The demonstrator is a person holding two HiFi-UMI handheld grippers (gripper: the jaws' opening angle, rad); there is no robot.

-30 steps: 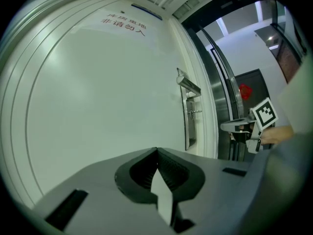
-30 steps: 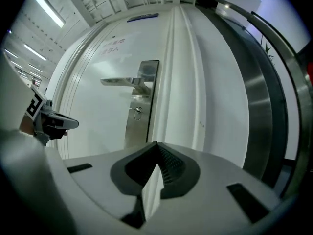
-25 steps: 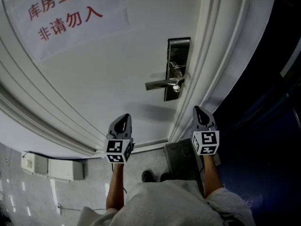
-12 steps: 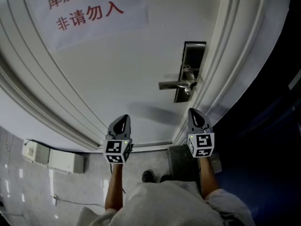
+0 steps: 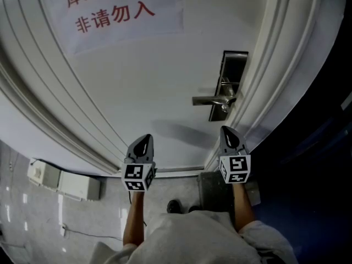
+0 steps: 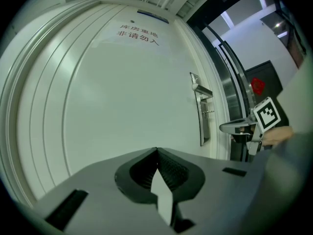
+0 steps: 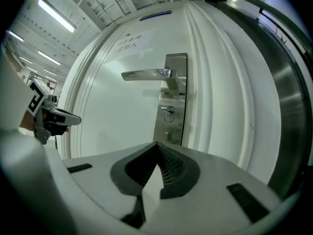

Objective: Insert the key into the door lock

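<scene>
Both tongs, left gripper [image 5: 144, 141] and right gripper [image 5: 230, 133], hang pinched shut with no key showing, near the door lock [image 5: 225, 108] at the right edge of the door [image 5: 137, 81], so pushing in could merely knock the lever handle [image 5: 210, 99].

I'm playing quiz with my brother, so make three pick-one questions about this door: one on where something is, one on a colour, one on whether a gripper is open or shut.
1. Where is the paper sign? A on the door, above the handle; B on the floor; C on the door frame.
2. What colour is the sign's writing? A blue; B red; C green.
3. The right gripper is: A open; B shut on the handle; C shut and empty.
Answers: 1 A, it hangs high on the white door; 2 B, the characters are red; 3 C, its jaws meet with nothing between.
</scene>
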